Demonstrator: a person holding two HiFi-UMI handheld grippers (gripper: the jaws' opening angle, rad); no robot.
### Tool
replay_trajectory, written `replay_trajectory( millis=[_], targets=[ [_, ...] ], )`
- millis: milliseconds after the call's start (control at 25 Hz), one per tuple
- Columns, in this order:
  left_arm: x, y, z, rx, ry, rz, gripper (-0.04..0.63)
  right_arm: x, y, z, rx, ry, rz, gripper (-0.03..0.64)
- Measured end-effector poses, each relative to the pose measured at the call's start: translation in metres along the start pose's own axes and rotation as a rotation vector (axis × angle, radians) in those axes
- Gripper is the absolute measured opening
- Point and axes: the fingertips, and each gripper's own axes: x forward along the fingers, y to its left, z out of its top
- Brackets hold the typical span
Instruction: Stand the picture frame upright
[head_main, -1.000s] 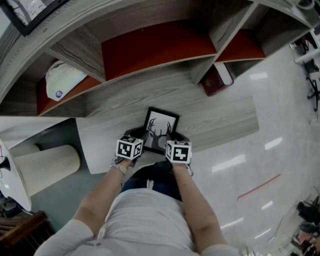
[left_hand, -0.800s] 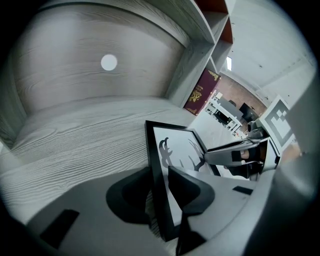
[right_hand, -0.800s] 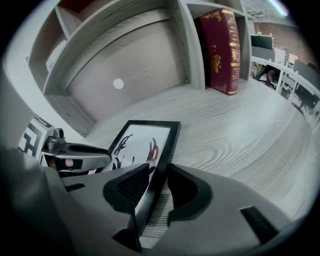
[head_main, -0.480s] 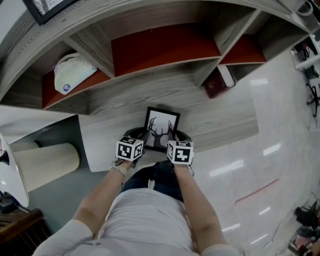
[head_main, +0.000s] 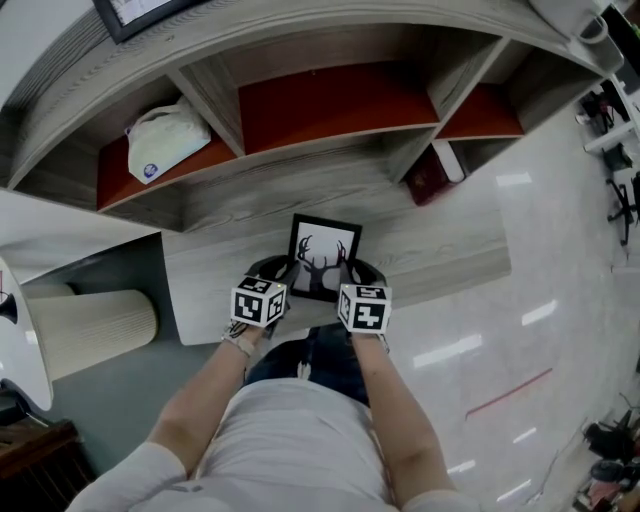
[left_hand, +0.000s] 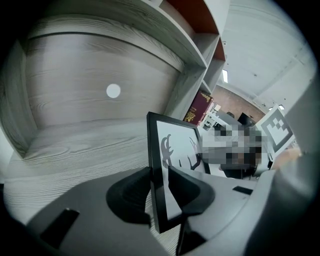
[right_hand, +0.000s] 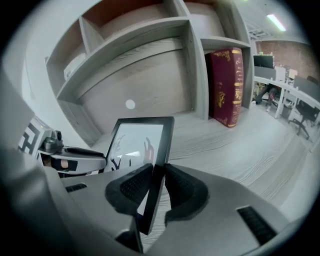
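Moved: picture frame (head_main: 323, 257) lifted slightly.
Left gripper (left_hand: 159, 192): clamped on frame's left edge.
Right gripper (right_hand: 156, 187): jaws just closing, gripping right edge.

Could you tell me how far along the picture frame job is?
Done: left gripper and right gripper hold the picture frame by its side edges, the right's jaws having just been closing on it. In hand: it is held tilted. Left: stand it upright on the shelf, then release.

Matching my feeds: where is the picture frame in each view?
Head view: picture frame at centre.
Left gripper view: picture frame lower centre, in left claw.
Right gripper view: picture frame centre, in right claw, whose jaws have just been closing.
Shared landmark: dark red book.
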Motion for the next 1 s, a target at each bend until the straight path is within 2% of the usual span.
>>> replay_trajectory(
  millis=[680, 1000],
  targets=[
    [-0.037, -0.022, 0.063, 0.055, -0.146, 0.010, 0.110, -0.047, 0.009, 0.087, -0.129, -0.181, 0.012, 0.081],
    [-0.067, -0.038, 0.107, 0.099, -0.235, 0.012, 0.110, -0.077, 0.017, 0.130, -0.167, -0.264, 0.039, 0.080]
  ],
)
